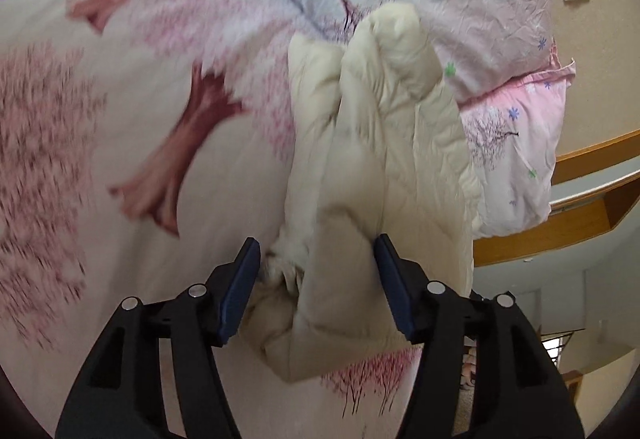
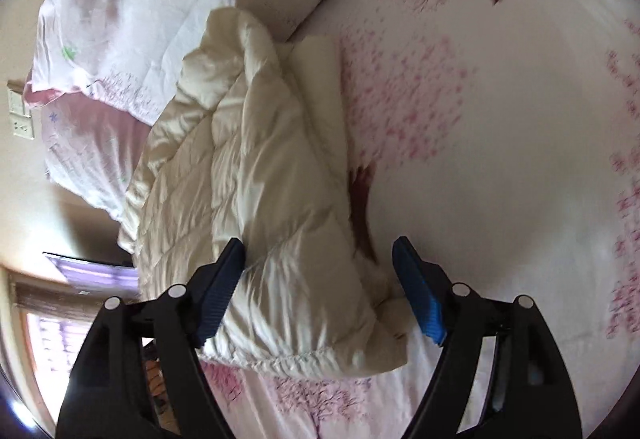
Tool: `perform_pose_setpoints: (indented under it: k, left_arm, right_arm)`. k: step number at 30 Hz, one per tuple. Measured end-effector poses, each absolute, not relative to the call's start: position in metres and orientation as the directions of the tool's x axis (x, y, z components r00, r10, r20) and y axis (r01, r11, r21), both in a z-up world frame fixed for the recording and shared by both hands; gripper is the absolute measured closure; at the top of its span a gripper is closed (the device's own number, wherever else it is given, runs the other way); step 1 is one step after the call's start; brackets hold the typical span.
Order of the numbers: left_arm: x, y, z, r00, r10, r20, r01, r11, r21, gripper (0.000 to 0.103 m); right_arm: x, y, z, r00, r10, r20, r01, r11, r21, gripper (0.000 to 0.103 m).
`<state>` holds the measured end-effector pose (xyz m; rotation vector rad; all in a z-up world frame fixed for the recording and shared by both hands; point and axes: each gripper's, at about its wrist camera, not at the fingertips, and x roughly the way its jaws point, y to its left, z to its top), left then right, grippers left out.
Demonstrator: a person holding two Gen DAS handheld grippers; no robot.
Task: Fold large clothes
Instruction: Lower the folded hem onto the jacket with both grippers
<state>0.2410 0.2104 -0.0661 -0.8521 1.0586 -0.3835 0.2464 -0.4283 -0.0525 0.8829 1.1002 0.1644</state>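
The cream jacket (image 2: 256,167) lies bunched in the middle of the frame on the bed (image 2: 500,159), and the left gripper (image 1: 316,271) and right gripper (image 2: 318,279) both stand spread around its near edge, not yet clenched, probably to pinch it for folding.

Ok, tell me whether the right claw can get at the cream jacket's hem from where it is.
Probably yes: the right claw is open, and the cream jacket hem already lies between its fingers with nothing covering it.
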Motion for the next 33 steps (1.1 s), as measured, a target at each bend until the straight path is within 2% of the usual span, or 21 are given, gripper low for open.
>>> perform_pose_setpoints:
  k: [4, 5, 9, 10, 11, 12, 14, 15, 17, 25, 33]
  left_arm:
    - [0.237, 0.199, -0.068, 0.467, -0.656, -0.592, -0.107, 0.623, -0.775, 0.042]
    - [0.236, 0.197, -0.068, 0.464, -0.664, -0.587, -0.108, 0.615, -0.781, 0.042]
    - [0.230, 0.191, -0.069, 0.480, -0.655, -0.583, -0.100, 0.619, -0.779, 0.043]
    - [0.229, 0.189, -0.069, 0.484, -0.658, -0.577, -0.100, 0.614, -0.783, 0.045]
    - [0.228, 0.187, -0.070, 0.484, -0.667, -0.566, -0.095, 0.603, -0.792, 0.056]
    - [0.228, 0.185, -0.071, 0.485, -0.672, -0.560, -0.091, 0.599, -0.796, 0.061]
    - [0.228, 0.182, -0.069, 0.496, -0.675, -0.547, -0.070, 0.597, -0.800, 0.079]
    - [0.227, 0.182, -0.067, 0.506, -0.676, -0.536, -0.062, 0.592, -0.804, 0.081]
    - [0.225, 0.185, -0.060, 0.531, -0.679, -0.507, -0.040, 0.577, -0.816, 0.087]
    - [0.186, 0.222, -0.012, 0.658, -0.650, -0.381, 0.073, 0.559, -0.826, 0.089]
    - [0.120, 0.273, -0.013, 0.731, -0.580, -0.359, 0.026, 0.549, -0.835, 0.089]
  right_arm:
    - [0.236, -0.432, -0.045, 0.473, 0.542, -0.694, 0.281, 0.654, 0.703, 0.023]
    - [0.234, -0.431, -0.045, 0.473, 0.548, -0.689, 0.276, 0.651, 0.707, 0.026]
    - [0.231, -0.425, -0.049, 0.464, 0.578, -0.671, 0.256, 0.638, 0.726, 0.059]
    - [0.231, -0.424, -0.049, 0.468, 0.584, -0.663, 0.249, 0.633, 0.733, 0.064]
    - [0.232, -0.424, -0.048, 0.474, 0.592, -0.652, 0.242, 0.624, 0.743, 0.072]
    - [0.229, -0.424, -0.047, 0.484, 0.601, -0.636, 0.236, 0.611, 0.756, 0.077]
    - [0.225, -0.422, -0.044, 0.501, 0.604, -0.620, 0.227, 0.600, 0.767, 0.082]
    - [0.223, -0.421, -0.042, 0.508, 0.603, -0.615, 0.222, 0.598, 0.770, 0.084]
    - [0.218, -0.418, -0.033, 0.527, 0.602, -0.600, 0.199, 0.599, 0.776, 0.086]
    - [0.199, -0.382, -0.001, 0.523, 0.661, -0.538, 0.074, 0.594, 0.801, 0.087]
    - [0.165, -0.329, 0.011, 0.438, 0.729, -0.525, -0.045, 0.602, 0.797, 0.087]
